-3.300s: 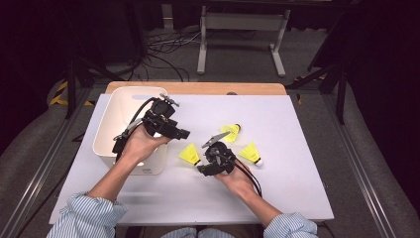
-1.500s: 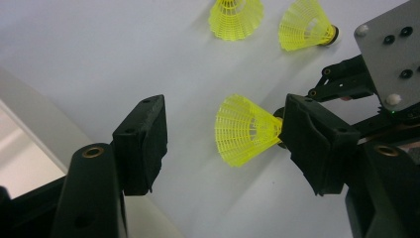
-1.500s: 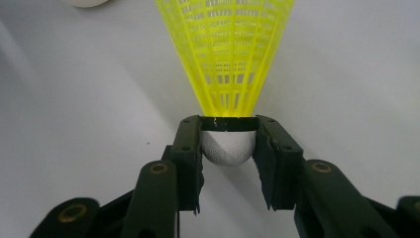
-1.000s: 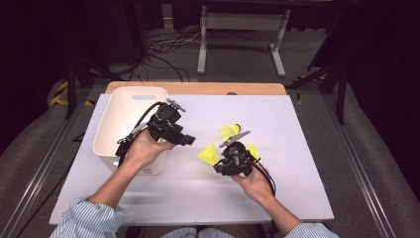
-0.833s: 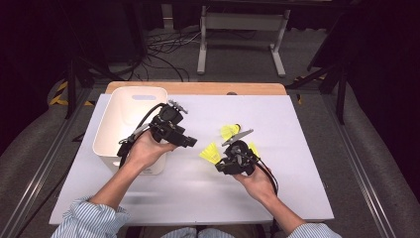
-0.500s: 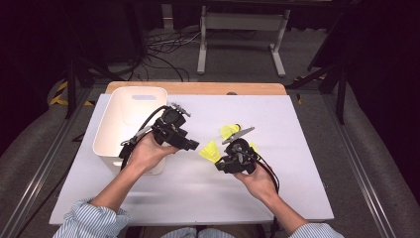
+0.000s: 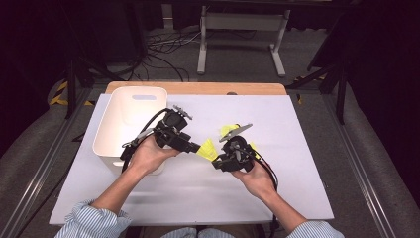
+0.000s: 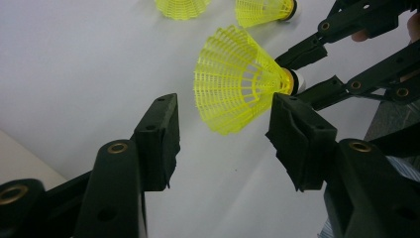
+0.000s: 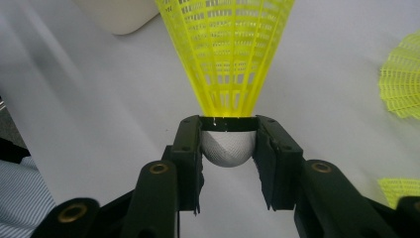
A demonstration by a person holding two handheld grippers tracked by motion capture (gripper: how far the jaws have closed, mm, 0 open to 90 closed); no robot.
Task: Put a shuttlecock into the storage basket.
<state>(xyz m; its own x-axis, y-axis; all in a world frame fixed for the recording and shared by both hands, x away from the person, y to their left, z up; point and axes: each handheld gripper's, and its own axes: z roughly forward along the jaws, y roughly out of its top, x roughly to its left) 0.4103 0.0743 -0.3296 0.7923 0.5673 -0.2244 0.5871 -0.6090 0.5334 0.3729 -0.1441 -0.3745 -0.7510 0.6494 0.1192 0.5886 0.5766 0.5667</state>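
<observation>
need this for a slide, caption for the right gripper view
Right gripper clamps a yellow shuttlecock by its white cork, skirt pointing away over the white table.

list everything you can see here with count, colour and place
shuttlecocks: three, yellow; one held by its white cork in the right tool, two lying on the sheet behind
bin: one, white, left of the sheet
sheet: one, white, over the table
table: one, wooden, edge at the far side
frame: one, grey, on the floor beyond
left tool: one, black, jaws open and just closing around the held shuttlecock's skirt
right tool: one, black, shut on the cork
</observation>
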